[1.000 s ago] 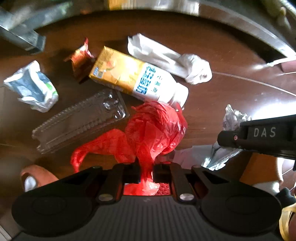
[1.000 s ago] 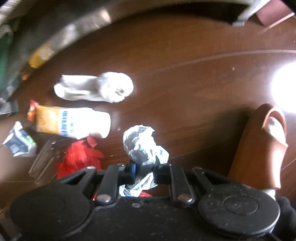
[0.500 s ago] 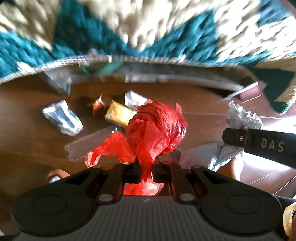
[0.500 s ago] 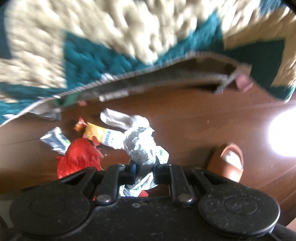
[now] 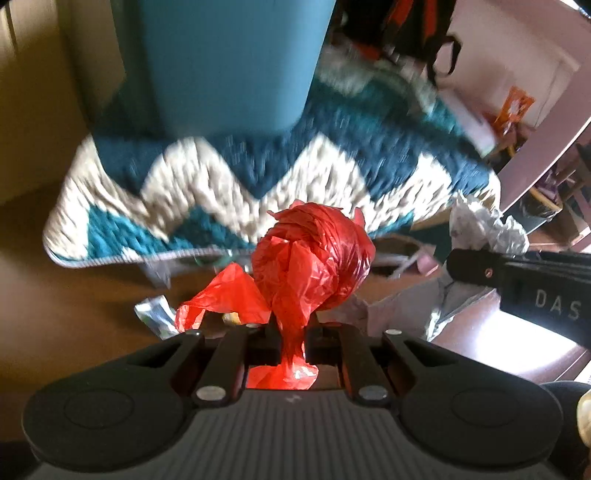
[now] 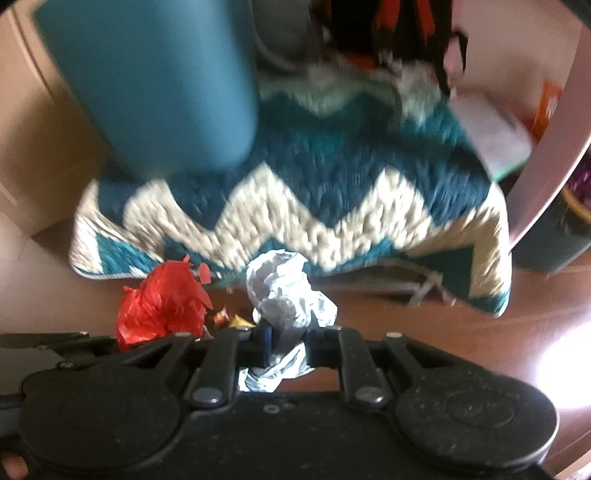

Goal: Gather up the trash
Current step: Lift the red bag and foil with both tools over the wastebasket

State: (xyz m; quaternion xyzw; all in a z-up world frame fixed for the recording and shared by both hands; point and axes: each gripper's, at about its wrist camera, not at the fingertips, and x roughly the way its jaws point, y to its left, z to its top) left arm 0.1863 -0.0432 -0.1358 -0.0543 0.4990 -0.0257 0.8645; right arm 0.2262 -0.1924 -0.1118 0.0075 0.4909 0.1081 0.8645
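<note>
My left gripper [image 5: 291,339] is shut on a crumpled red plastic bag [image 5: 314,258] and holds it up off the floor. My right gripper [image 6: 288,341] is shut on a crumpled white paper wad [image 6: 284,291]. The red bag also shows in the right wrist view [image 6: 159,302], and the paper wad in the left wrist view [image 5: 484,225] above the right gripper's arm [image 5: 517,277]. A tall teal bin [image 5: 221,62] stands ahead on the rug; it also shows in the right wrist view [image 6: 155,81]. A few scraps of trash [image 5: 155,321] lie on the floor below.
A teal and cream zigzag rug [image 5: 229,177] lies on the brown wooden floor [image 6: 461,332]. A cream wall [image 5: 37,92] is at the left. Dark bags [image 5: 406,29] and a white box [image 6: 495,136] sit beyond the rug at the back right.
Both grippers have lifted and tilted up from the floor with their trash held. The carton, tissue and plastic tray have dropped out of view; the rug and teal bin have come into view.
</note>
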